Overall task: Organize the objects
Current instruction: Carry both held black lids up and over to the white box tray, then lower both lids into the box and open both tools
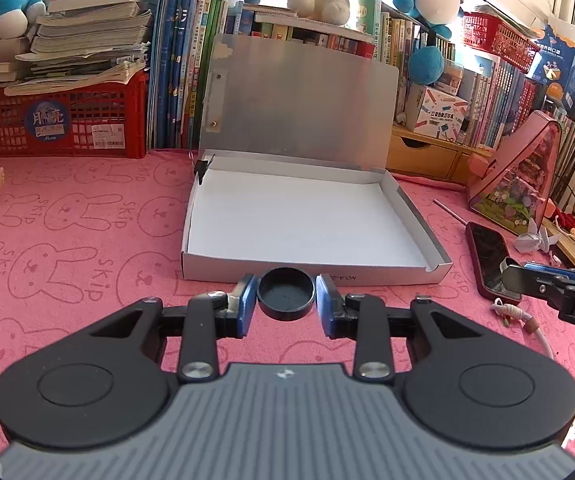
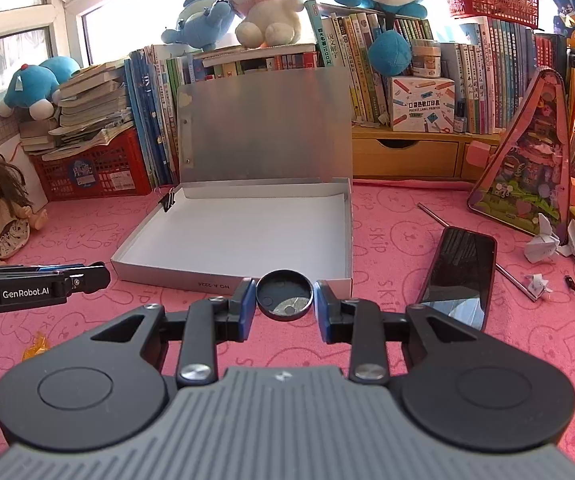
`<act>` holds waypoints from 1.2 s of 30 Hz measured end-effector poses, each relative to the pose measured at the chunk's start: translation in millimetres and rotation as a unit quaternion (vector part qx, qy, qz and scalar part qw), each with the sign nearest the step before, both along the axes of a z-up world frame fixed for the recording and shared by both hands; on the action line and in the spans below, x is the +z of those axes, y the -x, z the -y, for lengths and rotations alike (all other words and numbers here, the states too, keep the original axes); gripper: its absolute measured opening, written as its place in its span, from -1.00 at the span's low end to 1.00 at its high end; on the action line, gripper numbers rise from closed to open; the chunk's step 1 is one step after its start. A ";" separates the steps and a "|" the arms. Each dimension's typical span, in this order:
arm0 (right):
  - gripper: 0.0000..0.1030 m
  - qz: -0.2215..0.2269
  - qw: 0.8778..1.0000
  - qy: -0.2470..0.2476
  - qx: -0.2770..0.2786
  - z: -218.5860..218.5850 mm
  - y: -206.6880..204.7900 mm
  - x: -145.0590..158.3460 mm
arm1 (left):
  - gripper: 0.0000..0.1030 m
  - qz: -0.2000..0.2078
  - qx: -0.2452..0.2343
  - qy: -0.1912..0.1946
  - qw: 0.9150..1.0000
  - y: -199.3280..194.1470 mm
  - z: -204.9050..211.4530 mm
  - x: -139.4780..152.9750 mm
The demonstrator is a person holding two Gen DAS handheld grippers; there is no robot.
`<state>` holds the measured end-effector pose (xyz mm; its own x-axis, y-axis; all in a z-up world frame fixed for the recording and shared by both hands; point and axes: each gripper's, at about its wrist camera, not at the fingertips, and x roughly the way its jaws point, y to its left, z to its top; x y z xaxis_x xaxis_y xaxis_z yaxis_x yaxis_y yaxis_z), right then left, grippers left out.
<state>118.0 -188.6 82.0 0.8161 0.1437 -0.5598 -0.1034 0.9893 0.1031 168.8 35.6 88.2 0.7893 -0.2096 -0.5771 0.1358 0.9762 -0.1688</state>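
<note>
Each gripper holds a small black round lid, hollow side up: left gripper (image 1: pixel 286 300) jaws narrow, clamped on black cap (image 1: pixel 286 294) at lower centre of the left view; right gripper (image 2: pixel 284 300) likewise pinching a second cap (image 2: pixel 284 295) with a silvery patch inside, lower centre of the right view. Just beyond both sits the open box (image 1: pixel 207 266), white floor bare, lid standing upright against the books (image 1: pixel 175 60). Likely step: carry the caps over the near wall and drop them inside. Keep caps level, clear the rim before releasing, and space the two grippers apart. Phone (image 2: pixel 461 276) lies at right on the pink cloth (image 1: pixel 67 220); avoid it.
</note>
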 end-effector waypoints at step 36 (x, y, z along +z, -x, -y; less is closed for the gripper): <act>-0.30 -0.129 0.990 -0.041 -0.025 3.6 -242.9 -56.1 | -0.27 -0.096 0.049 -0.046 0.993 -244.2 22.8 -38.3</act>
